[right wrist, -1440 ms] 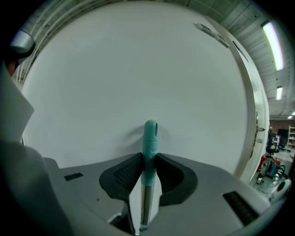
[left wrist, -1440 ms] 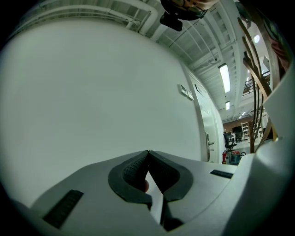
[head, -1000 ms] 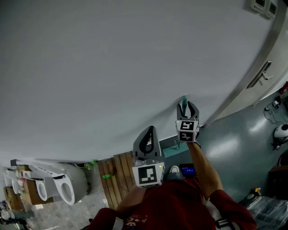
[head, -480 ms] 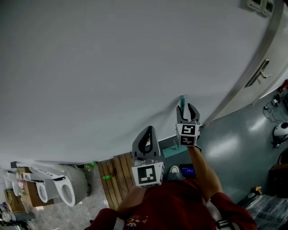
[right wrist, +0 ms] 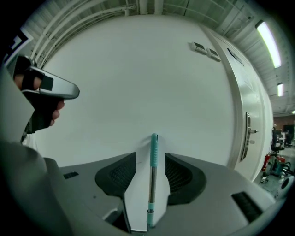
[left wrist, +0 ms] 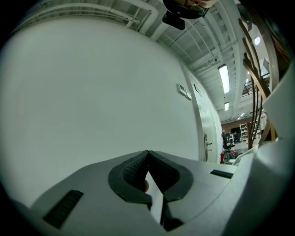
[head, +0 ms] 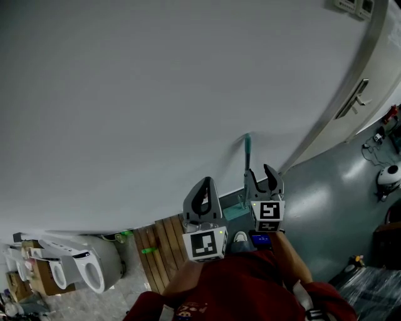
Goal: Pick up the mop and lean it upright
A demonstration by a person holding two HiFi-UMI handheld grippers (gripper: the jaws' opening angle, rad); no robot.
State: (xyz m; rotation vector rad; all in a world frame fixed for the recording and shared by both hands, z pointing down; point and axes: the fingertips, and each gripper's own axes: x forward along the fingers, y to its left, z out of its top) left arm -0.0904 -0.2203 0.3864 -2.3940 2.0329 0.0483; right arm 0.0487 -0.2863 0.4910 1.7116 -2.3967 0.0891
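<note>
The mop (head: 246, 164) stands upright and leans on the white wall, its teal grip at the top and its teal head (head: 242, 210) on the floor. My right gripper (head: 260, 172) is open, held back from the handle and not touching it. In the right gripper view the handle (right wrist: 152, 175) shows in the gap between the two spread pads, further off against the wall. My left gripper (head: 206, 182) is shut with nothing in it, raised to the left of the mop; its tips (left wrist: 148, 153) meet in front of the bare wall.
A white door (head: 379, 88) with a lever handle (head: 351, 100) is at the right, above grey floor (head: 332, 207). A wooden pallet (head: 164, 247) lies left of the mop head. White toilets (head: 81, 263) stand at the lower left. Wall switches (head: 348, 5) sit high up.
My right gripper has let go of the mop's grip, opened, and drawn back toward me. The mop stays leaning on the wall. The left gripper has hardly moved.
</note>
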